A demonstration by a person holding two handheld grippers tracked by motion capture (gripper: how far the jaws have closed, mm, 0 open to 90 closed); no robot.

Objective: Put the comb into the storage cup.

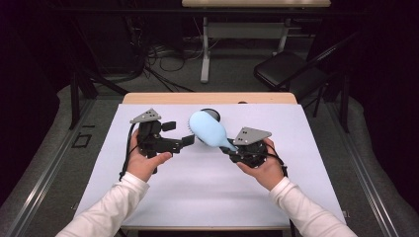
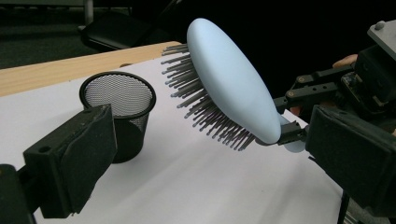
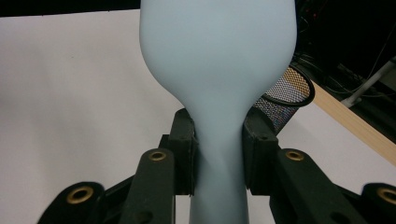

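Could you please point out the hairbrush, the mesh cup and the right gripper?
hairbrush (image 2: 233, 79), left gripper view, on its smooth blue back.
mesh cup (image 2: 135, 133), left gripper view, on its side wall.
right gripper (image 3: 218, 154), right gripper view, between the jaws.

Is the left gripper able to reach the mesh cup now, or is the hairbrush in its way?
Probably yes. The left gripper has open jaws, and the mesh cup stands just past its left jaw. The hairbrush, held by the right gripper, hangs to the side.

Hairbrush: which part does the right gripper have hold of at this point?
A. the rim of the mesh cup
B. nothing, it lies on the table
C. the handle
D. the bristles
C. In the right gripper view the right gripper has both jaws pressed on the narrow handle of the hairbrush, which is lifted off the table.
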